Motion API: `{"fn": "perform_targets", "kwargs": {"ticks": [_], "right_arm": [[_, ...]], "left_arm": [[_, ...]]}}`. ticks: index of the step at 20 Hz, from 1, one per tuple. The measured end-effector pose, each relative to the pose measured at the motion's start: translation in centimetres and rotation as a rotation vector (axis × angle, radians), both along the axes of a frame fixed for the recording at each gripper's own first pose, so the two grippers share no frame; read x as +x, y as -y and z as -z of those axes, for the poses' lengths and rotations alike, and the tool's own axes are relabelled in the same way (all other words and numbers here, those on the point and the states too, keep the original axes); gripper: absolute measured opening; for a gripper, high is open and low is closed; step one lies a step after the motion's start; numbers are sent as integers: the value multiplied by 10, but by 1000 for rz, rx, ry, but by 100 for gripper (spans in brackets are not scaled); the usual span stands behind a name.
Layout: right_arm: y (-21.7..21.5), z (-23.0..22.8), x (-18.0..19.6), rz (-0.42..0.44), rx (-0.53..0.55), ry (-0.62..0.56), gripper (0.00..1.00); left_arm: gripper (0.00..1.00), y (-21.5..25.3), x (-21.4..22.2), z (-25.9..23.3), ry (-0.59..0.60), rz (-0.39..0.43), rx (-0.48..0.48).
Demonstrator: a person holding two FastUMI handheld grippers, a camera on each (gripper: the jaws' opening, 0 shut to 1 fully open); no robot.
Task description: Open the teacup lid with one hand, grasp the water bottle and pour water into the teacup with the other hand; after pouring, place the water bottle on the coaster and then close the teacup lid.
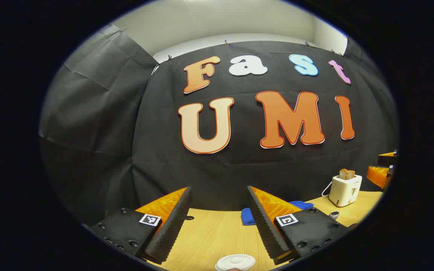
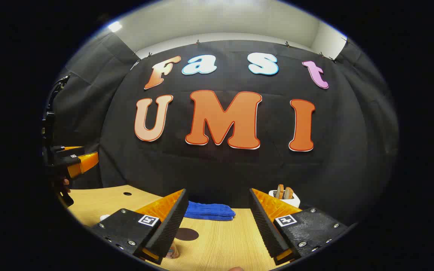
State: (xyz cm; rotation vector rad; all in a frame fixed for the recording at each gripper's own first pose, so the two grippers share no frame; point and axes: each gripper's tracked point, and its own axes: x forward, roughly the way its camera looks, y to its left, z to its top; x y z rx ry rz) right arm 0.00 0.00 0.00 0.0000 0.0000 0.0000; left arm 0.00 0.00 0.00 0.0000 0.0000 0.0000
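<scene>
The teacup's white lid [image 1: 236, 261] peeks up at the bottom edge of the left gripper view, just below and between my left gripper's fingers. My left gripper [image 1: 217, 190] is open, nothing in it, held above the wooden table [image 1: 209, 237]. My right gripper [image 2: 217, 192] is open too, also with nothing between its fingers. A dark round coaster [image 2: 186, 234] lies on the table beside its left finger. A small pinkish object [image 2: 171, 252], maybe the bottle's top, sits half hidden under that finger. The left gripper [image 2: 75, 160] appears far off to the left; the right gripper [image 1: 381, 175] is at the right edge.
A folded blue cloth [image 2: 209, 210] lies at the back of the table against the black wall. A white toaster [image 1: 345, 190] with bread slices stands at the back right. A small grey cup-like thing [image 1: 333, 215] sits near it. The tabletop has a small hole [image 2: 127, 194].
</scene>
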Motion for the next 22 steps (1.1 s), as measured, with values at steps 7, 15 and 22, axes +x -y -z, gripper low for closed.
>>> {"fn": "perform_targets", "kwargs": {"ticks": [7, 15, 22], "right_arm": [[2, 0, 0, 18, -6, 6, 96], [-3, 0, -2, -11, -2, -1, 96], [-15, 3, -10, -51, -6, 13, 96]], "left_arm": [[95, -3, -4, -11, 35, -10, -8], [95, -2, -4, -6, 5, -4, 2], [97, -2, -8, 9, -35, 25, -7]]}}
